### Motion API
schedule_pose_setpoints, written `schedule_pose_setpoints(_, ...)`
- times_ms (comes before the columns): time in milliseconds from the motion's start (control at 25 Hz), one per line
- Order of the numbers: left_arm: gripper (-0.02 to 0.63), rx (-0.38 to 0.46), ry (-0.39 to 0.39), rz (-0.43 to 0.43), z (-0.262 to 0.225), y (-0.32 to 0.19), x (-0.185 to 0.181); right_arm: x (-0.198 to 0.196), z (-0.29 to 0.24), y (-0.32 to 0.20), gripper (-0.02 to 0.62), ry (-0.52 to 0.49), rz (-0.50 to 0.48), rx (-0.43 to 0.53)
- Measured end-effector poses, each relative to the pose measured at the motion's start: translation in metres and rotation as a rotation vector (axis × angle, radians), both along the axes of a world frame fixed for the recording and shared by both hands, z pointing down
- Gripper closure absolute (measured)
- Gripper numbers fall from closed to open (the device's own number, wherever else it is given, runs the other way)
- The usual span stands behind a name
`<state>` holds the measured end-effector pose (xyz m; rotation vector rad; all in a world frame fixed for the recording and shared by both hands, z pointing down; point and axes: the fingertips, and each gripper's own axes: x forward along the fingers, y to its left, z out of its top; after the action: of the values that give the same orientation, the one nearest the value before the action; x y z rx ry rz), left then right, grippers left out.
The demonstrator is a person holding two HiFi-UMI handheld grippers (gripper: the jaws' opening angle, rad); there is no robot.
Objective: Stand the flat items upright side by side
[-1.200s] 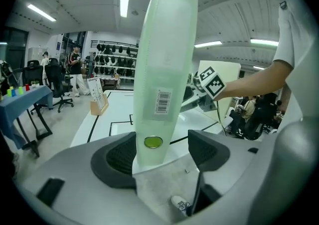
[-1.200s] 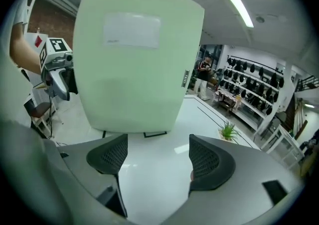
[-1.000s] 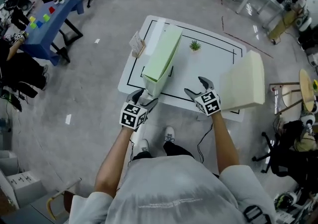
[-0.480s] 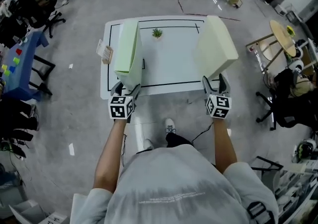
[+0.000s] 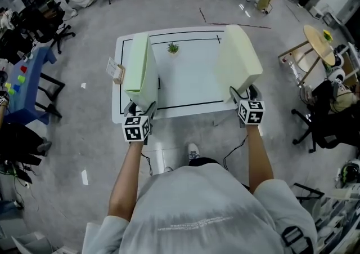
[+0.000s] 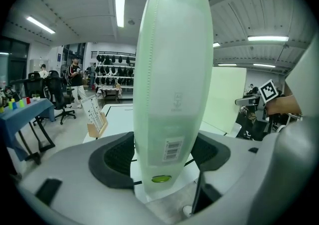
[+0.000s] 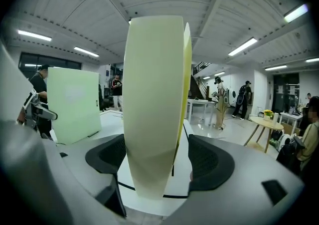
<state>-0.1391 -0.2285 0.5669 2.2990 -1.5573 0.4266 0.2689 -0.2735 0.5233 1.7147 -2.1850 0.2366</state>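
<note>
Green file case (image 5: 138,70) is upright at the left side of the white surface (image 5: 188,87). My L gripper (image 6: 167,155) has its fingers clamped on the case's near edge. At right, the pale yellow case (image 5: 239,58) is upright too. My R gripper (image 7: 154,158) fingers have just been opening and are now wide, w/ that case between them, not squeezed.

Head camera's high above the white table (image 5: 185,87), looking steeply down from its near side, whole top in frame. My left gripper view sits low at the table's near-left corner, facing across it, green box (image 6: 172,69) filling the lens. My right gripper view mirrors that from the near-right corner, cream box (image 7: 152,94) up close. All three share the tabletop; each gripper view catches the other's box.
</note>
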Motion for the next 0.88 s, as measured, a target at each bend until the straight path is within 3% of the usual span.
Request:
schedule_pose_setpoints(160,0.258,0.009,-0.007,-0.03,0.001,-0.005,0.01,0.002,0.009,-0.011,0.199,0.006,-0.014,-0.006)
schedule_pose_setpoints(240,0.258,0.008,-0.008,-0.043,0.001,-0.008,0.01,-0.002,0.011,-0.011,0.258,-0.026,-0.019,0.0)
schedule_pose_setpoints(320,0.258,0.008,-0.006,-0.06,0.002,-0.009,0.009,-0.007,0.011,-0.01,0.269,-0.055,-0.02,0.015)
schedule_pose_setpoints(720,0.259,0.007,-0.039,-0.101,0.002,-0.015,0.028,-0.035,0.013,-0.009,0.276,-0.105,-0.096,-0.009)
schedule_pose_setpoints(880,0.258,-0.002,-0.003,-0.108,0.002,-0.012,0.035,-0.063,0.014,-0.005,0.276,-0.089,-0.138,-0.019)
